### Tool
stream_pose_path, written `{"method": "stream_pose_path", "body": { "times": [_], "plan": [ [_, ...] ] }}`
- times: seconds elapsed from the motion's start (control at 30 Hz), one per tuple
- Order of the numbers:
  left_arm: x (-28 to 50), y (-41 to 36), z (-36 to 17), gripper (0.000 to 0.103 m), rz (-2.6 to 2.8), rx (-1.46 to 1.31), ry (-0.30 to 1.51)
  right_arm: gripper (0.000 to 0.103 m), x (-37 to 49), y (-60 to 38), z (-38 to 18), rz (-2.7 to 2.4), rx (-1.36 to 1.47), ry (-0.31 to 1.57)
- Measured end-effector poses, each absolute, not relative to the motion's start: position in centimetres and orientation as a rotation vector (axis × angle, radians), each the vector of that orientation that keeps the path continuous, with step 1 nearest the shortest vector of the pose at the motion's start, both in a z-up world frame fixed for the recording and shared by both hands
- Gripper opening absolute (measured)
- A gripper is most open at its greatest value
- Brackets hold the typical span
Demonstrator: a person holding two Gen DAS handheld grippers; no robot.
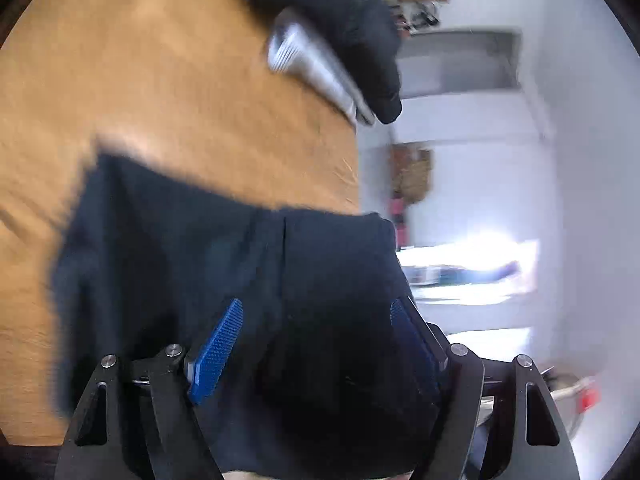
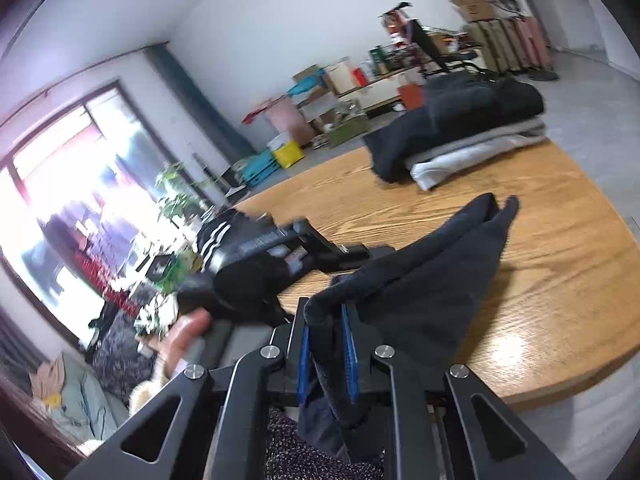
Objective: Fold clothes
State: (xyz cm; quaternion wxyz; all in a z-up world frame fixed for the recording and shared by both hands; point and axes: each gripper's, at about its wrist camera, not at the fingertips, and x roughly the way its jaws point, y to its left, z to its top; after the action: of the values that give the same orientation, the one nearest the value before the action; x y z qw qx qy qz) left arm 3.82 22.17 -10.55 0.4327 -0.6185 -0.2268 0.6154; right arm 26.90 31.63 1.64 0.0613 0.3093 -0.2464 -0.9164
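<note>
A dark navy garment lies on the wooden table in the blurred left wrist view and runs under my left gripper, whose blue pads stand wide apart, open. In the right wrist view my right gripper is shut on a bunched edge of the dark garment, which drapes from the jaws down onto the table. The left gripper also shows there, to the left, blurred, close beside the cloth.
A stack of folded clothes, dark on top of grey and white, sits at the table's far edge; it also shows in the left wrist view. Boxes, crates and shelves line the far wall. A bright window is at the left.
</note>
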Motion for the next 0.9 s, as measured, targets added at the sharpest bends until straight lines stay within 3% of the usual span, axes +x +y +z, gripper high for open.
{"method": "stream_pose_path", "body": {
  "times": [0.23,0.4,0.53,0.77,0.9],
  "plan": [
    [4.4,22.8,-4.9,0.077,1.518,-1.555,-0.016,0.016,25.2,27.8,1.3,-2.658,0.955,-0.613],
    [6.9,28.5,-4.2,0.077,1.504,-1.548,0.417,0.016,25.0,26.9,0.8,-2.638,0.972,-0.607],
    [9.1,31.3,-4.4,0.077,1.457,-1.516,0.525,0.016,25.2,26.7,0.9,-2.664,0.985,-0.585],
    [10.1,31.9,-2.7,0.077,1.450,-1.441,0.485,0.016,25.5,27.0,0.9,-2.682,0.987,-0.572],
    [10.5,33.9,-3.6,0.077,1.507,-1.436,0.665,0.016,25.4,26.9,0.8,-2.676,0.991,-0.567]
  ]
}}
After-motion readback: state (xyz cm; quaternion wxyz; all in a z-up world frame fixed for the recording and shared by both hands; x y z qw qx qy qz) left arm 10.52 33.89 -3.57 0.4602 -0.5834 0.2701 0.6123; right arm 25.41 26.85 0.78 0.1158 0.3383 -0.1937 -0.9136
